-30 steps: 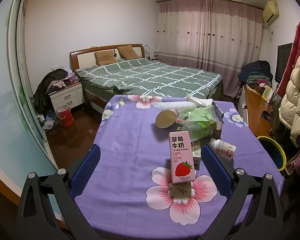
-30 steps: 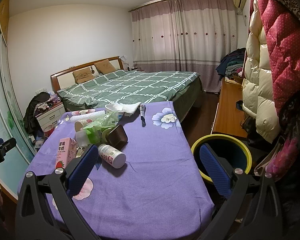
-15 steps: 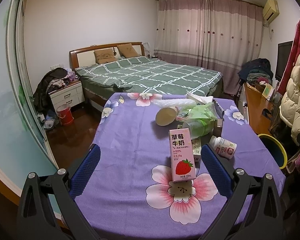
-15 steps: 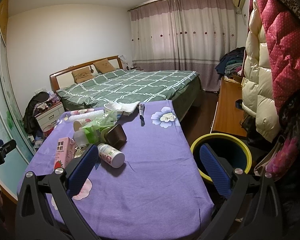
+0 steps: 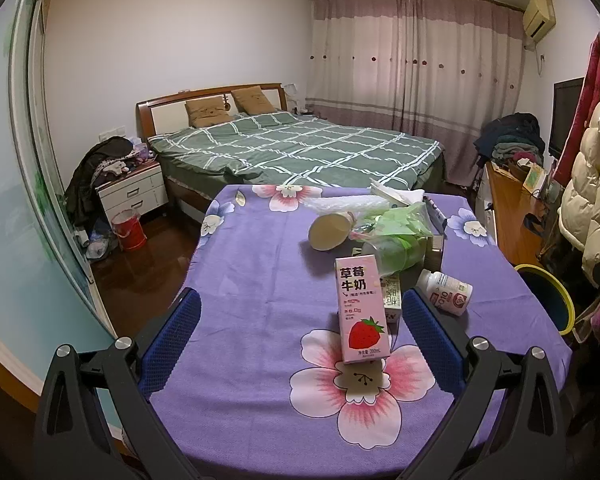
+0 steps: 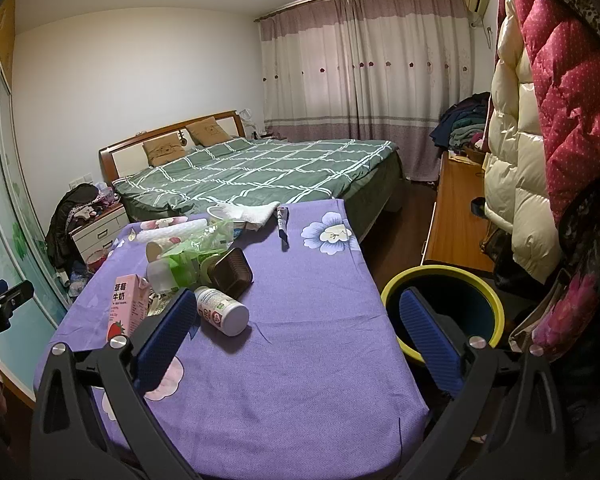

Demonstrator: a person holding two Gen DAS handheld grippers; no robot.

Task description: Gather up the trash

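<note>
A pink strawberry milk carton (image 5: 361, 309) (image 6: 126, 306) stands upright on the purple flowered tablecloth (image 5: 260, 280) (image 6: 300, 320). Behind it lie a white plastic bottle (image 5: 446, 293) (image 6: 222, 311), a tipped paper cup (image 5: 329, 231), crumpled green plastic (image 5: 404, 236) (image 6: 198, 250) and a dark brown tray (image 6: 231, 272). My left gripper (image 5: 300, 312) is open near the table's front edge, the carton standing just beyond its fingers. My right gripper (image 6: 296, 312) is open, held over the table's right front part. A yellow-rimmed bin (image 6: 444, 312) (image 5: 548, 296) sits on the floor right of the table.
A bed with a green checked cover (image 5: 300, 148) stands behind the table. A wooden desk (image 6: 456, 216) and hanging padded coats (image 6: 540, 120) crowd the right side. A bedside cabinet (image 5: 132, 192) and a red bucket (image 5: 128, 230) are at the left.
Both grippers have drifted slightly; the left view has dropped a little towards the carton. Nothing on the table has moved.
</note>
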